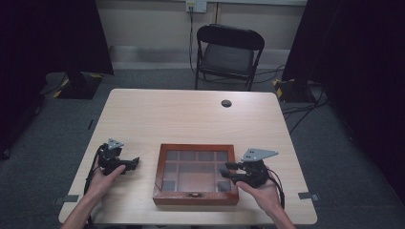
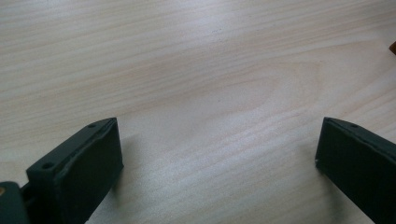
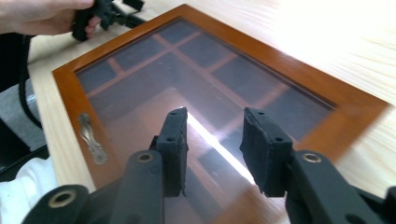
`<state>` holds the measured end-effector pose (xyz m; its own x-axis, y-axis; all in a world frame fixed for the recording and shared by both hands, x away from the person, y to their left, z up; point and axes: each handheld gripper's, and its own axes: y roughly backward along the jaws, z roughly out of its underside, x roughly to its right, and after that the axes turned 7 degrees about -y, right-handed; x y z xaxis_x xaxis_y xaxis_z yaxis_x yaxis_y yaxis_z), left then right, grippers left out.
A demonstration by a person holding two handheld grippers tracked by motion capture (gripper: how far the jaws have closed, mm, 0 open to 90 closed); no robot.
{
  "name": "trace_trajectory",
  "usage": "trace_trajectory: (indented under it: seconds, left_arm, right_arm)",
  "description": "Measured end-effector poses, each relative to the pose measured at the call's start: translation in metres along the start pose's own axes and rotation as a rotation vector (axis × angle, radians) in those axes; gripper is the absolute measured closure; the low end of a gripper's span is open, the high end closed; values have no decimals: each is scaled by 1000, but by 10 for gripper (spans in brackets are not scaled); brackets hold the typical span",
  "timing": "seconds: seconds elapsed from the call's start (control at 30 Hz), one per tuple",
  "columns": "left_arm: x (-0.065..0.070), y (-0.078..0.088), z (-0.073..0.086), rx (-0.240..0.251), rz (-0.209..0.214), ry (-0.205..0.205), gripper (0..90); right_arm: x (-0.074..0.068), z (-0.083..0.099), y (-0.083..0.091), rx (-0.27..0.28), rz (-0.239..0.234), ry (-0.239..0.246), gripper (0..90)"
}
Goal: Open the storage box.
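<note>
A wooden box point(image 1: 196, 174) with a shut glass lid sits near the table's point(image 1: 191, 114) near edge; its dark compartments look empty. The right gripper point(image 3: 215, 133) hovers over it, jaws partly open, holding nothing. The left gripper point(image 1: 135, 163), wide open and empty, rests left of the box.

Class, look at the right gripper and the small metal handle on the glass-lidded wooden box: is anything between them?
Nothing visible stands in the way. The right gripper hangs over the glass lid of the brown wooden box, jaws apart with nothing between them. The small metal handle sits on the near frame edge, uncovered. The left gripper rests off to the box's left.
</note>
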<state>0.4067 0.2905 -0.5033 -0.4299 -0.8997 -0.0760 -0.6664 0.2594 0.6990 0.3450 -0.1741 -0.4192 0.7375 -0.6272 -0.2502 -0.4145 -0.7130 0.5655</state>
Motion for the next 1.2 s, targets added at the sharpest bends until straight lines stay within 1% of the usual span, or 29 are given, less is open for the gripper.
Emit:
trace_trajectory:
  seconds: [0.17,0.27,0.37,0.4,0.43,0.47,0.5,0.53,0.6,0.63,0.7,0.77,0.83,0.9,0.97,1.0,1.07,1.13,1.17,1.2]
  left_arm:
    - [0,0,0,0,0,0,0]
    - [0,0,0,-1,-1,-1,0]
    - [0,0,0,-1,-1,-2,0]
    - [0,0,0,-1,-1,-2,0]
    - [0,0,0,-1,-1,-2,0]
    - [0,0,0,-1,-1,-2,0]
    - [0,0,0,0,-1,-1,0]
    - [0,0,0,0,-1,-1,0]
    - [0,0,0,-1,-1,-2,0]
    - [0,0,0,0,0,-1,0]
    - [0,0,0,2,-2,3,0]
    - [0,1,1,0,-1,-2,0]
    - [1,1,1,-2,-7,-1,0]
    - [1,2,0,-7,-4,-2,0]
    - [1,2,1,-12,-1,-5,0]
    - [1,2,1,-12,-1,-5,3]
    - [3,5,0,-23,-2,-5,23]
    - [3,5,0,-22,12,-8,43]
    - [3,6,0,-22,12,-15,50]
    - [4,6,0,-17,14,-12,60]
  right_arm:
    - [-16,-8,-14,-35,-41,47,627]
    - [-24,-10,-21,-32,-71,58,638]
    - [-32,-9,-30,-40,-104,65,651]
    - [-32,-9,-30,-40,-104,65,651]
    - [-36,-7,-34,-53,-122,74,659]
    - [-36,-7,-34,-53,-122,74,659]
    - [-41,-5,-38,-63,-145,83,674]
    - [-43,-4,-39,-69,-156,88,680]
    - [-46,-3,-41,-80,-165,95,687]
    - [-49,0,-44,-95,-186,105,705]
    - [-52,2,-46,-112,-204,112,720]
    - [-53,4,-46,-111,-217,112,737]
    - [-53,6,-45,-120,-221,118,751]
    - [-53,8,-46,-128,-228,113,766]
    - [-52,9,-46,-125,-243,110,771]
    - [-52,9,-46,-125,-243,110,771]
    - [-54,11,-48,-137,-253,119,783]
    - [-55,12,-50,-142,-254,125,788]
    - [-55,12,-50,-140,-258,123,789]
    - [-55,12,-50,-142,-261,125,790]
